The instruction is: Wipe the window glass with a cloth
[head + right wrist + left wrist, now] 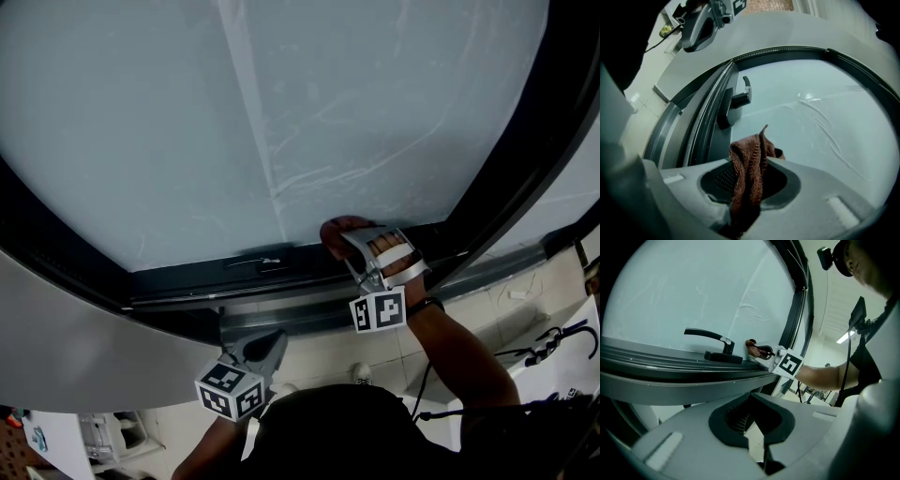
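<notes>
The window glass (281, 112) fills the upper head view, pale and marked with streaks. A brown cloth (749, 171) is clamped in my right gripper (750, 190), its tip pressed to the glass near the bottom frame. From the head view the cloth (336, 228) shows just ahead of the right gripper (356, 244), at the pane's lower edge. My left gripper (265, 349) hangs below the sill, away from the glass, shut with nothing in it. The left gripper view shows its jaws (757, 439) closed together under the frame.
A black window handle (712, 339) sits on the lower frame (281, 281), left of the cloth. A dark upright frame bar (525, 159) runs up the right side. Below are a tiled floor (394, 352) and white furniture with cables (553, 347).
</notes>
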Demonstrator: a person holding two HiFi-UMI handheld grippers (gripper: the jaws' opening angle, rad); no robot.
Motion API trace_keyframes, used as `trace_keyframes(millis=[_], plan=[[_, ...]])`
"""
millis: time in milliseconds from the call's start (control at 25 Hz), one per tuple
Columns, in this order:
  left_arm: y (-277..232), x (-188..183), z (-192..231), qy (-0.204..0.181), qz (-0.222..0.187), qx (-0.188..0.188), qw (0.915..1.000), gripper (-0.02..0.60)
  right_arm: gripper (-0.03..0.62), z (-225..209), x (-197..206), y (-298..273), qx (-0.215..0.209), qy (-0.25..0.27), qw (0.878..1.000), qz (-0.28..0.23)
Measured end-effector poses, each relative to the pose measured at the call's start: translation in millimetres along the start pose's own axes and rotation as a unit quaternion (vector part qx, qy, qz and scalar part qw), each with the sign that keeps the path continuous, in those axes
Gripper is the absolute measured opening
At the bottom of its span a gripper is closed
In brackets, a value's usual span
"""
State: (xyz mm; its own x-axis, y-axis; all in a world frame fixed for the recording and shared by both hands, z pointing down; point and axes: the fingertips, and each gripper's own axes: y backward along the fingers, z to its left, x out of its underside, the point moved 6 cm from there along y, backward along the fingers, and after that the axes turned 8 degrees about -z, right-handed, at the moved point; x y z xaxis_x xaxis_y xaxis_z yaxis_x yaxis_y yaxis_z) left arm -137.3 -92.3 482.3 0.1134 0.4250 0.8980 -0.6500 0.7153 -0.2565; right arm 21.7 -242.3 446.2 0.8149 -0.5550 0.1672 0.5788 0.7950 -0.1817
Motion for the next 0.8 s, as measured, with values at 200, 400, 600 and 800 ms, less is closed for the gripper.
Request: trace_keyframes(millis=[200, 400, 600, 800], plan=[[0, 1, 1, 0.001, 0.001, -0.001, 1.0000, 0.017, 0.080, 7, 1, -2, -0.008, 0.000, 1.000, 0.001], [0, 1, 2, 0.003, 0.001, -0.002, 1.0000, 0.017, 0.078, 13, 2, -2, -0.011, -0.004, 1.000, 0.003], [0, 1, 4, 0.003, 0.001, -0.003, 1.0000, 0.017, 0.078, 13, 2, -3, -0.008, -0.005, 1.000, 0.003], [-1, 0, 2, 0.002, 0.000, -0.001, 1.0000, 0.017, 0.078, 13, 2, -3, -0.011, -0.001, 1.000, 0.004]])
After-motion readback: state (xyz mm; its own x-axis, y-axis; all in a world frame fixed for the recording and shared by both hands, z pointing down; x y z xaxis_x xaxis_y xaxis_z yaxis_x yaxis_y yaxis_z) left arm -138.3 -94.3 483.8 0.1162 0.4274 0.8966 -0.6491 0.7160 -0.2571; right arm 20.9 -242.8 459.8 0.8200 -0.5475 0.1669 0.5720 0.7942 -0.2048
